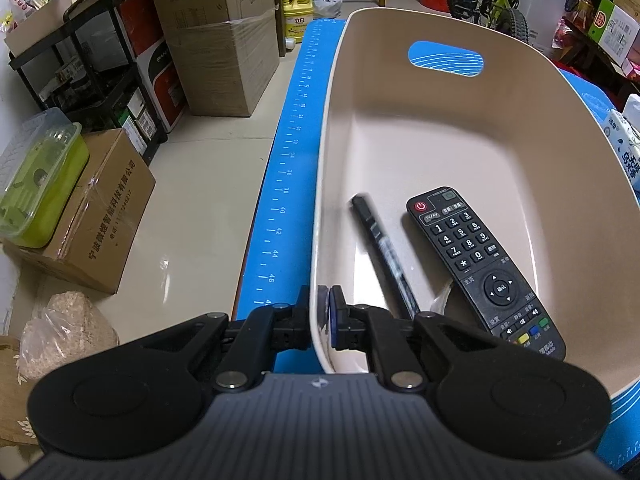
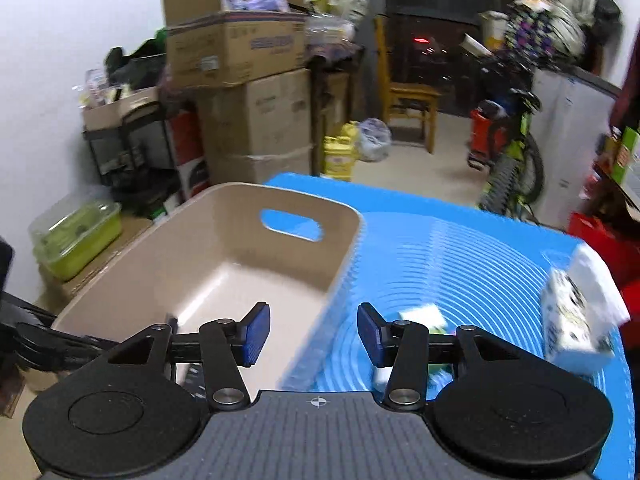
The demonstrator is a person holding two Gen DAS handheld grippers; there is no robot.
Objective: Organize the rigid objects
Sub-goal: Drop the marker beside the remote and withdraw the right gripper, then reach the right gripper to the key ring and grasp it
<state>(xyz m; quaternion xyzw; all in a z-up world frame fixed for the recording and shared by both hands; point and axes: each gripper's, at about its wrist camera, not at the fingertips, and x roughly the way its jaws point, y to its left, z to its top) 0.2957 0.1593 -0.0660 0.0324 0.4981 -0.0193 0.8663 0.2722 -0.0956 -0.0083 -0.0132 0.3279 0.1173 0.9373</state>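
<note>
A beige plastic bin point(image 1: 336, 92) with a handle cutout stands on a blue mat point(image 1: 288, 168). Inside it lie a black remote control point(image 1: 480, 268) and a black pen point(image 1: 380, 248). My left gripper point(image 1: 319, 312) is shut on the bin's near left rim. In the right wrist view the bin point(image 2: 344, 248) is at the left. My right gripper point(image 2: 314, 332) is open and empty, held above the bin's right wall. A small green and white box point(image 2: 424, 316) lies on the mat point(image 2: 460, 264) behind the right finger, blurred.
A white patterned tissue pack point(image 2: 576, 320) sits at the mat's right edge, also seen in the left wrist view point(image 1: 628, 148). Cardboard boxes point(image 1: 224, 60), a black rack point(image 1: 88, 72), a green lidded container point(image 1: 40, 176) and a bicycle point(image 2: 516, 160) stand around on the floor.
</note>
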